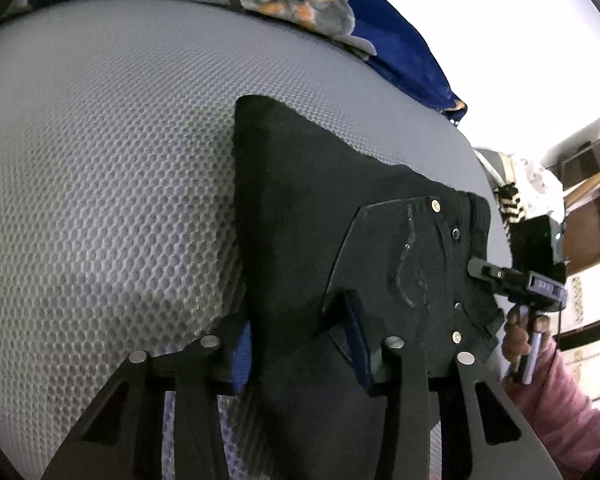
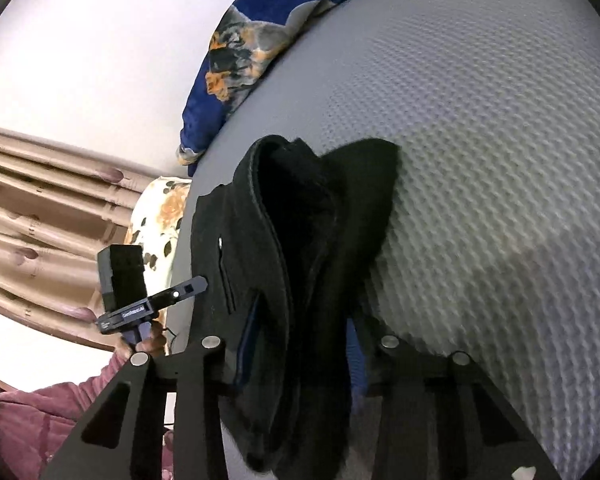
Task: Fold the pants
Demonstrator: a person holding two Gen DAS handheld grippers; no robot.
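The black pants (image 1: 300,208) are lying folded on the grey mattress (image 1: 100,184), near its edge. In the left wrist view, the left claw (image 1: 300,344) is gripping the near part of the pants, with cloth passing between its blue fingers (image 1: 358,344). The back pocket (image 1: 404,256) with metal rivets is facing up, just beyond this claw. In the right wrist view, the right claw (image 2: 300,344) is also closing on the pants (image 2: 300,240), and a thick bundle of cloth is filling the space between its fingers. A blue blanket (image 1: 400,40) with an orange and grey pattern is lying at the far side of the mattress, well apart from the pants.
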